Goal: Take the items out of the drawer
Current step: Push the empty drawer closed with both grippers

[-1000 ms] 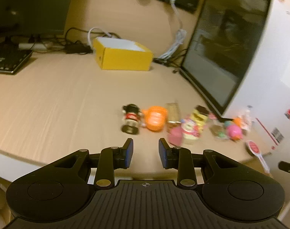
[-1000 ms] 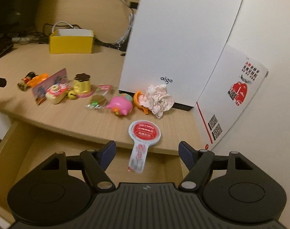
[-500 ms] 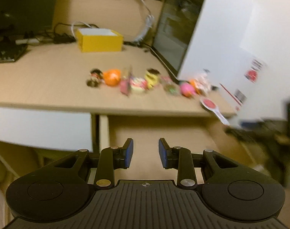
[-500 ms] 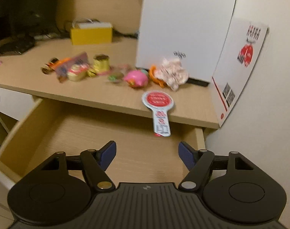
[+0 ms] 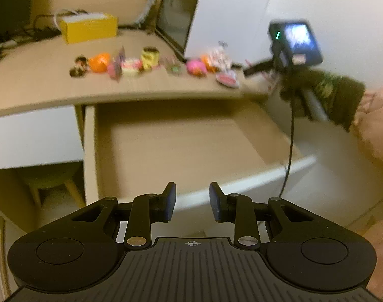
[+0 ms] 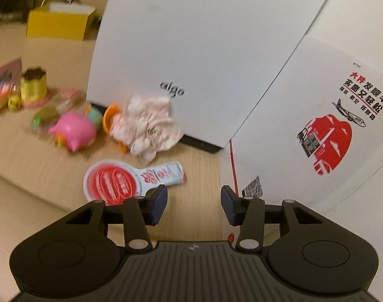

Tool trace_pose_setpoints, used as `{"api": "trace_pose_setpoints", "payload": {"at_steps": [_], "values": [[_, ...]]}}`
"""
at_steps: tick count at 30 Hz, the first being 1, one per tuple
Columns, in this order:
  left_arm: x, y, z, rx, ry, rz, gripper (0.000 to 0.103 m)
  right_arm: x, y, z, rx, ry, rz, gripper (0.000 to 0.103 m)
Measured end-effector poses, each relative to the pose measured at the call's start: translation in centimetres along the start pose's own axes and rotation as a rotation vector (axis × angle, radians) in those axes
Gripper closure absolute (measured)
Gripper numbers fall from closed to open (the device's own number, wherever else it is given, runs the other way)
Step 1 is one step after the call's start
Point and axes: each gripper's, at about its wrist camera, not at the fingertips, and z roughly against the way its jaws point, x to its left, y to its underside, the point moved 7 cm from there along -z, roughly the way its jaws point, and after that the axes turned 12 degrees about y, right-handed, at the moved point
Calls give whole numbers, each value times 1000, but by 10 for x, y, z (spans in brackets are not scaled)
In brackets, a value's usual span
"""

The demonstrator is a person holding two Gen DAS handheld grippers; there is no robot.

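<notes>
The wooden drawer (image 5: 181,141) stands pulled out under the desk, and its bare bottom shows nothing inside. Several small items lie in a row on the desk (image 5: 40,85) above it: an orange toy (image 5: 99,62), a gold cup (image 5: 149,58), a pink pig (image 5: 196,67) and a red round packet (image 5: 228,79). My left gripper (image 5: 192,201) hangs open and holds nothing in front of the drawer's front edge. My right gripper (image 6: 193,203) is open over the desk's right end, just right of the red packet (image 6: 110,182). A crumpled pink-white cloth (image 6: 148,123) lies beyond it.
A white computer case (image 6: 191,37) stands behind the items, with a white printed carton (image 6: 317,125) leaning at its right. A yellow box (image 5: 89,26) sits at the back of the desk. A gloved hand (image 5: 325,95) holds the right gripper's camera unit (image 5: 294,42).
My left gripper drew back and down from the desk, bringing the open drawer into view. My right gripper moved forward from above the drawer to the red packet, and its jaws narrowed a little.
</notes>
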Motion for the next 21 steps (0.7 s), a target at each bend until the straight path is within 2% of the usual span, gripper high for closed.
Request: {"api": "trace_pose_setpoints", "payload": {"at_steps": [2,3,5,7,10,12,16,19,21], "values": [[-1,7,-9,34,10,-1,71,-5,9,24,-16,-51,-75,54],[-1,11,-13,49,13,-1,71,-6,16,42,-33,-114,-128,54],[0,18,-20,71,11,4,71,-5,37,87,-81,-279,-230,45],[1,25,-27,82,4,10,71,7,62,128,-133,-414,-258,32],[5,28,-33,65,-29,20,71,34,95,182,-230,-552,-176,24],[8,28,-36,49,-56,32,71,51,112,205,-258,-615,-100,21],[16,18,-35,-14,-106,56,74,76,134,228,-168,-823,19,21],[29,9,-39,-40,-148,77,75,85,147,235,-135,-890,73,21],[31,2,-39,-38,-110,87,75,89,153,232,-96,-933,109,21]]}}
